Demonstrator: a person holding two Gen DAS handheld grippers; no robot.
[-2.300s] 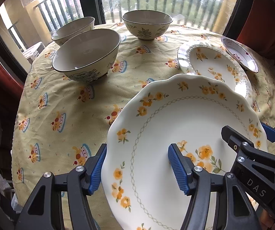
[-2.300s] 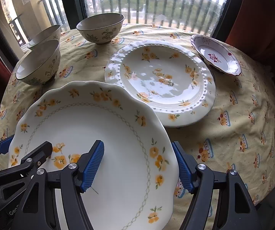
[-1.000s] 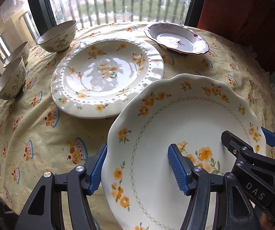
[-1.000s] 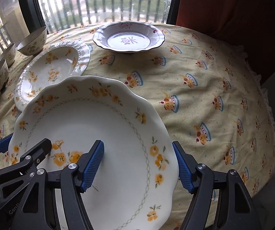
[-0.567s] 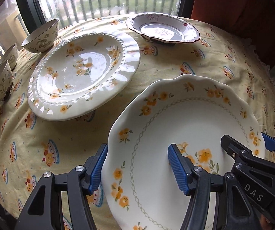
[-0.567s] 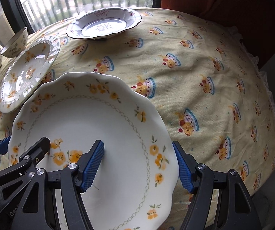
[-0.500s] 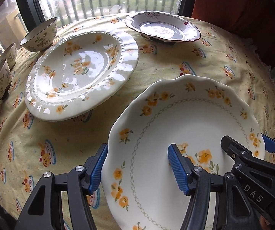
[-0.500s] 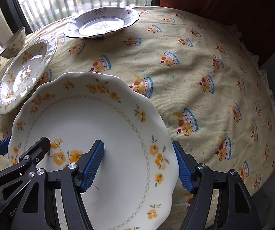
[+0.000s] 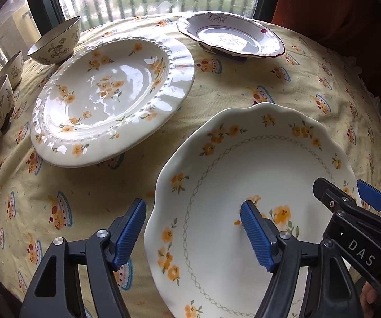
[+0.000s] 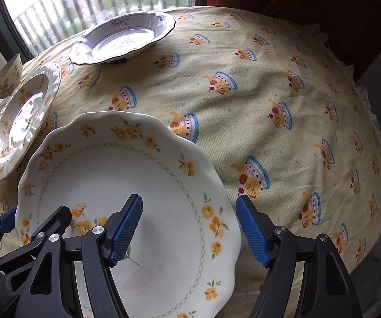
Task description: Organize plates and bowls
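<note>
- Scalloped plate (image 9: 243, 164), cream with yellow flowers and a thin chain-pattern ring, sits at the near edge of the table with both tools on it. Whether its base lies fully on the cloth I cannot tell.
- Left gripper (image 9: 193, 212) straddles the plate's left rim. Its jaws have just been opening, and the outer blue pad (image 9: 129, 230) now stands clear of the rim with cloth showing in the gap. The inner pad hangs over the plate's well, so the plate is released on this side.
- Right gripper (image 10: 189, 212) straddles the opposite rim. Its outer pad (image 10: 251, 233) lies against the scalloped edge and the inner pad sits over the well, so it looks clamped on the plate.
- Both tools point steeply downward.
- Beaded plate (image 9: 110, 92), with the same yellow flowers, lies beyond and to the left of the scalloped plate. The two are near each other but apart.
- Purple-rimmed dish (image 9: 230, 37) stands farther back, close to the window.
- Three patterned bowls (image 9: 55, 45) line the far left edge.
- Yellow tablecloth (image 9: 296, 84), printed with cakes, covers the round table.
- Red curtain (image 9: 336, 5) hangs at the right, beside the barred window.
</note>
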